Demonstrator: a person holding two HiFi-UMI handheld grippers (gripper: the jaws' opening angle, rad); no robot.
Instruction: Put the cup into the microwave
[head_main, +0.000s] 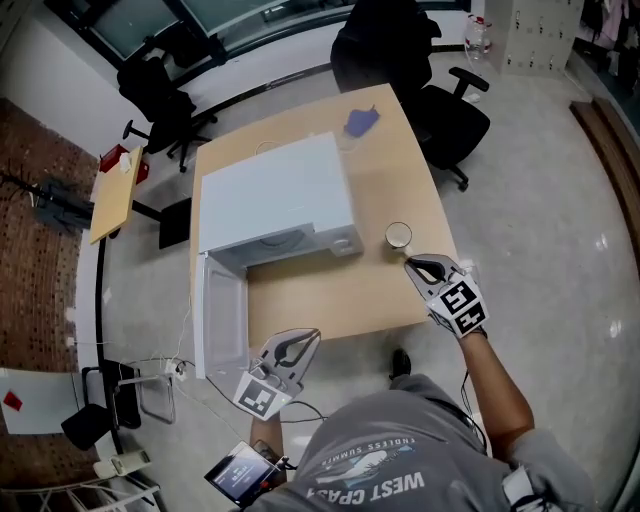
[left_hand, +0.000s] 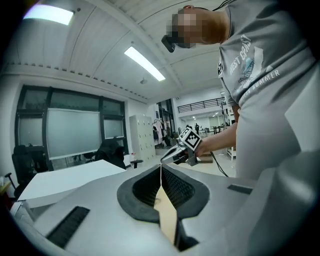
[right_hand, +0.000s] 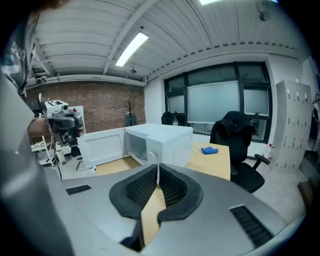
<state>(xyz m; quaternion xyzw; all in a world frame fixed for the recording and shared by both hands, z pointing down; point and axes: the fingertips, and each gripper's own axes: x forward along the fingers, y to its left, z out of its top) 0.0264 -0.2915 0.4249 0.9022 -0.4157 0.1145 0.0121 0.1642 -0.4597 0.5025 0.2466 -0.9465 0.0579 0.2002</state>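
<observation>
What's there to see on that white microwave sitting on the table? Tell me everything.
The microwave is a plain white box, seemingly painted metal, standing upright on the wooden table toward its left side. Its door hangs wide open, hinged at the left and swung out toward the person, so the cavity stands exposed. Only the table touches it; the cup stands apart on its right.
</observation>
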